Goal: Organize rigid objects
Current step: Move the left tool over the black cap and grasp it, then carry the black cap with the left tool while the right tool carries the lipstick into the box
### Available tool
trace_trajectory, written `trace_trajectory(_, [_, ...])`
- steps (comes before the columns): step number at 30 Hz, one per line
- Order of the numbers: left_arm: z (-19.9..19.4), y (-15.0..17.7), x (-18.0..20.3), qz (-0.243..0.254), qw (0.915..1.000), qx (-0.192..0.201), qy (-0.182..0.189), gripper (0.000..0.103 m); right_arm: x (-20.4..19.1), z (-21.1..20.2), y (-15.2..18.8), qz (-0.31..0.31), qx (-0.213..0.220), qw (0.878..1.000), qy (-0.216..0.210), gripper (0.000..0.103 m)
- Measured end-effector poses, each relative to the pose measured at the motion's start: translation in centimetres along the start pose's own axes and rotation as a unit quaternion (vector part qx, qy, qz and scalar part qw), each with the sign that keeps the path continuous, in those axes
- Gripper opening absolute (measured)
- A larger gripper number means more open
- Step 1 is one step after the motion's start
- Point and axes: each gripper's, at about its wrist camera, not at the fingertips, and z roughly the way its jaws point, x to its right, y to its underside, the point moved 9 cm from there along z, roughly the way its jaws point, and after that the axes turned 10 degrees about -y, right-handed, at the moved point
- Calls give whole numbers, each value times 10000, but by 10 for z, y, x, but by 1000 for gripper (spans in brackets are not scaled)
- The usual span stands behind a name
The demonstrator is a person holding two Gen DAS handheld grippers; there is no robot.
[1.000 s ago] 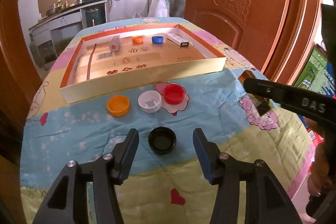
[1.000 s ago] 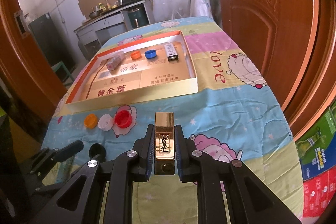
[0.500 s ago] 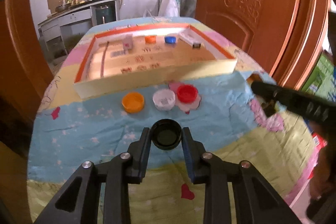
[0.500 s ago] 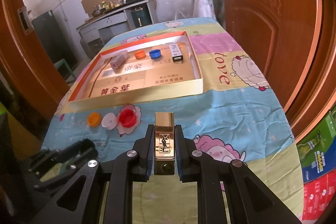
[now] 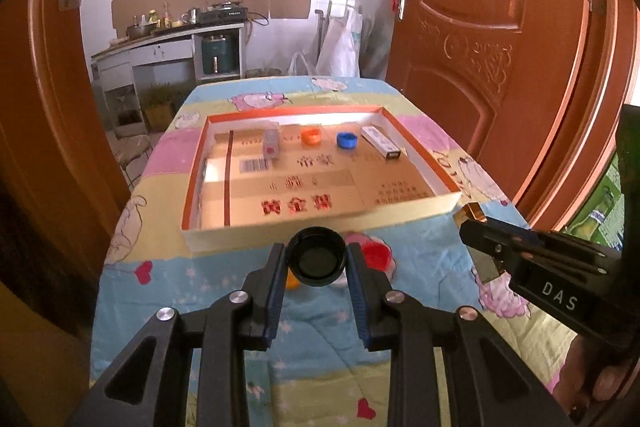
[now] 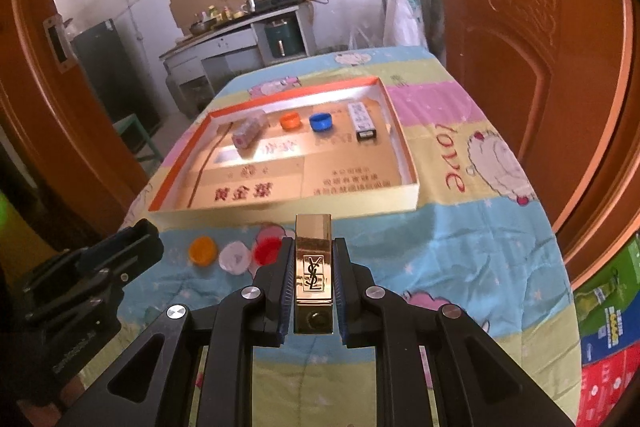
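Observation:
My left gripper [image 5: 317, 259] is shut on a black bottle cap [image 5: 317, 262] and holds it above the quilt, in front of the shallow cardboard tray [image 5: 320, 227]. My right gripper [image 6: 313, 259] is shut on a gold lipstick case [image 6: 313, 263] with a YSL logo; it shows at the right of the left wrist view [image 5: 472, 213]. An orange cap [image 6: 203, 250], a white cap [image 6: 236, 257] and a red cap [image 6: 266, 251] lie on the quilt before the tray. The tray holds a small box [image 6: 249, 134], an orange cap [image 6: 290, 121], a blue cap [image 6: 321, 122] and a flat white box [image 6: 362, 119].
The table is covered with a cartoon-print quilt [image 6: 460, 227]. A wooden door [image 5: 500, 27] stands to the right. A kitchen counter [image 5: 168, 39] is behind the table. Coloured cartons [image 6: 608, 327] sit on the floor at right.
My left gripper closed on the black cap and lifted it toward the tray. My right gripper kept its hold on the gold case and moved forward a little.

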Motion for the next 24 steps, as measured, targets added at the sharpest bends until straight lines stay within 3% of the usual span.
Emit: trace_trajectory(24, [51,-67,-47,-570,9976,77,-375,30,-31,42,-77,-484,167,9984,-256,18])
